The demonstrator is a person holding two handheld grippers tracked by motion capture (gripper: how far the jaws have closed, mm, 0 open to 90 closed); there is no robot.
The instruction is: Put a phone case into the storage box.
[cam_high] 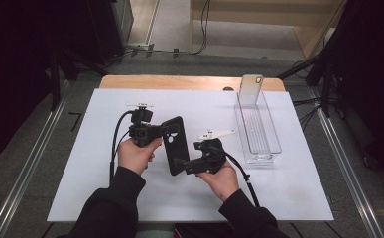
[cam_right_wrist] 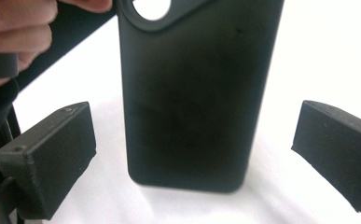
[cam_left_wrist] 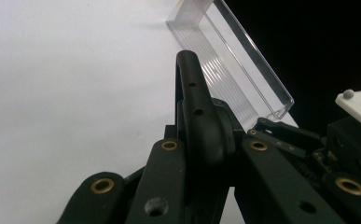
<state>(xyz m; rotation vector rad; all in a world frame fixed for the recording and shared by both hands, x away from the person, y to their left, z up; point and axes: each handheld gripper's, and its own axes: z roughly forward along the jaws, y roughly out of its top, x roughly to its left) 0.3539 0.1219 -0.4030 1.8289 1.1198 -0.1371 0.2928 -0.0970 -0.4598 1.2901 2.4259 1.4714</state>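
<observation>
A black phone case [cam_high: 175,147] is held up over the white mat, its camera cutout at the upper end. My left gripper [cam_high: 168,130] is shut on that upper end; in the left gripper view the case [cam_left_wrist: 190,88] runs edge-on out of the closed jaws of the left gripper [cam_left_wrist: 206,151]. My right gripper [cam_high: 180,164] is at the case's lower end. In the right gripper view the case [cam_right_wrist: 192,84] hangs between the wide-apart pads of the right gripper [cam_right_wrist: 193,161], which is open, and neither pad touches it.
A clear plastic tray [cam_high: 274,130] lies at the right of the mat, with a silver phone [cam_high: 251,89] standing at its far end. The white mat [cam_high: 100,188] covers the wooden table. The tray [cam_left_wrist: 257,70] also runs across the left gripper view.
</observation>
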